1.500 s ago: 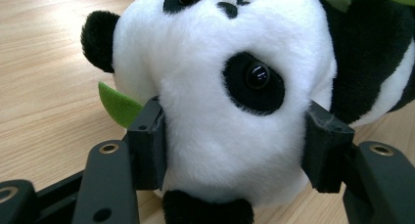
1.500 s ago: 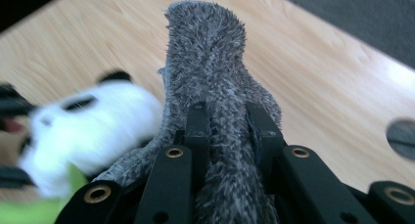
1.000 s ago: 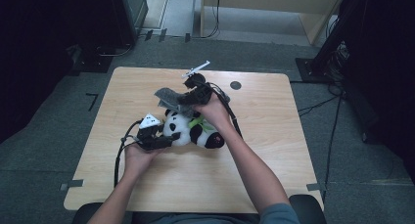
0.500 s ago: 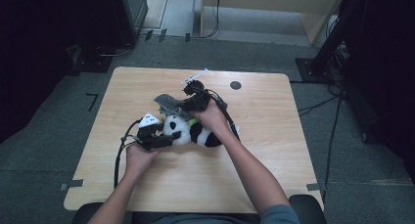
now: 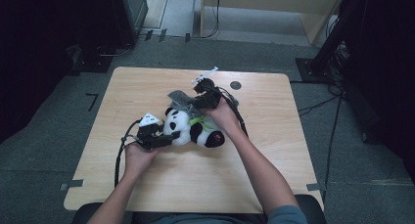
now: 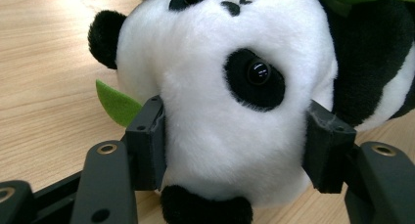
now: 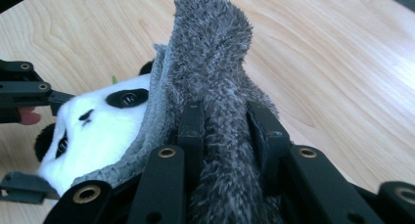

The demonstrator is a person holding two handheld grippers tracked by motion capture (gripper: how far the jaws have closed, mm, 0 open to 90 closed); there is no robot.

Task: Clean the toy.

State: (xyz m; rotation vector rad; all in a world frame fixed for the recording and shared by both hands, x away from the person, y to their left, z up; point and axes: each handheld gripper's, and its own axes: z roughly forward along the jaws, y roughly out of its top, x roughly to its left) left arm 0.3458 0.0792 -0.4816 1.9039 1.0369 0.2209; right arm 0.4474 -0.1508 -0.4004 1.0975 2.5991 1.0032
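Panda toy clamped at the head, grey cloth pinched over it.
High view: the panda (image 5: 193, 128) lies mid-table (image 5: 274, 165), long axis across, head left. Left gripper view: the left gripper (image 6: 235, 153), just closing, squeezes the head with 2 jaws. Right gripper view: the right gripper (image 7: 227, 131) grips the grey cloth (image 7: 210, 53).

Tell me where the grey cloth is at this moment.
In the high view, the grey cloth lies near the table's middle, draped over the plush panda's head, and the right gripper pinches a fold of it.
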